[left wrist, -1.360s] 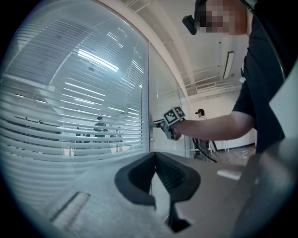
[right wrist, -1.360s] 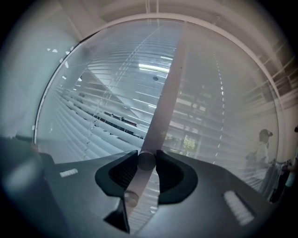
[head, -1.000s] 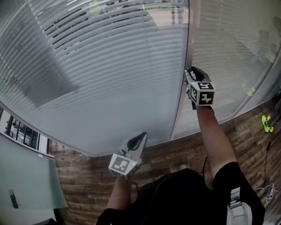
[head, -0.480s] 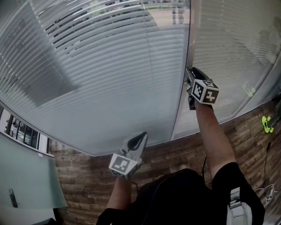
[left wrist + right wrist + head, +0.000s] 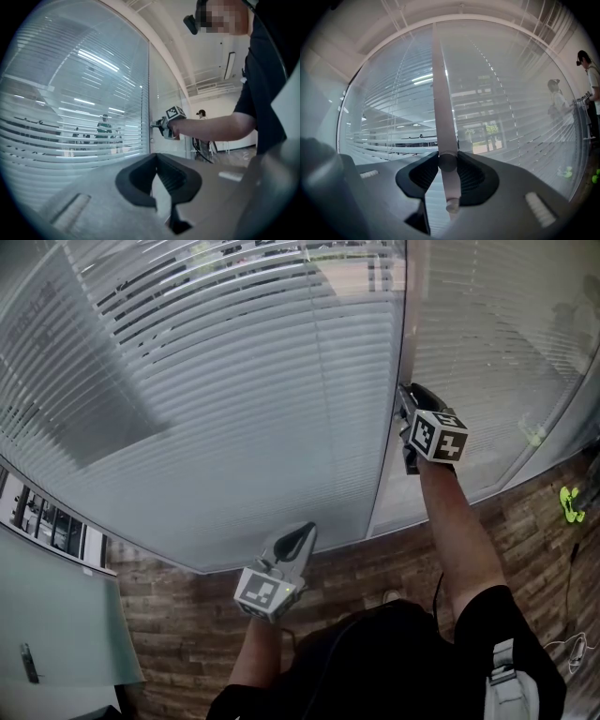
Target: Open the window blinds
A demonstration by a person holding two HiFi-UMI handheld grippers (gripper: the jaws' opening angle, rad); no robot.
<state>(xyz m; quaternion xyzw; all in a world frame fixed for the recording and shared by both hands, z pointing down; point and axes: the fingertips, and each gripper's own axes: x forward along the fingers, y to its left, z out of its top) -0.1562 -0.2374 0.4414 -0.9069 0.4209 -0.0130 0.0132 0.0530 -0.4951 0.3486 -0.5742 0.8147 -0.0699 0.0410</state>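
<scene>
White slatted blinds (image 5: pixel 234 409) cover the glass wall in two panels, with a second panel (image 5: pixel 487 352) to the right of a vertical post. Their slats are partly tilted, and people and lights show through the gaps. The thin pale tilt wand (image 5: pixel 440 108) hangs down in front of the post. My right gripper (image 5: pixel 447 161) is shut on the wand near its lower end, held level at arm's length (image 5: pixel 405 401). My left gripper (image 5: pixel 298 538) is low and close to my body, shut with nothing in it (image 5: pixel 157 159), and points toward the blinds.
Dark wood flooring (image 5: pixel 375 559) runs along the foot of the glass wall. A frosted panel (image 5: pixel 56 615) stands at the lower left. Small green objects (image 5: pixel 568 502) and a cable lie on the floor at the right. People (image 5: pixel 104 129) stand beyond the glass.
My right gripper has rolled about its own axis with the wand in it, so its marker cube now sits at a tilt. The left gripper has stayed in place.
</scene>
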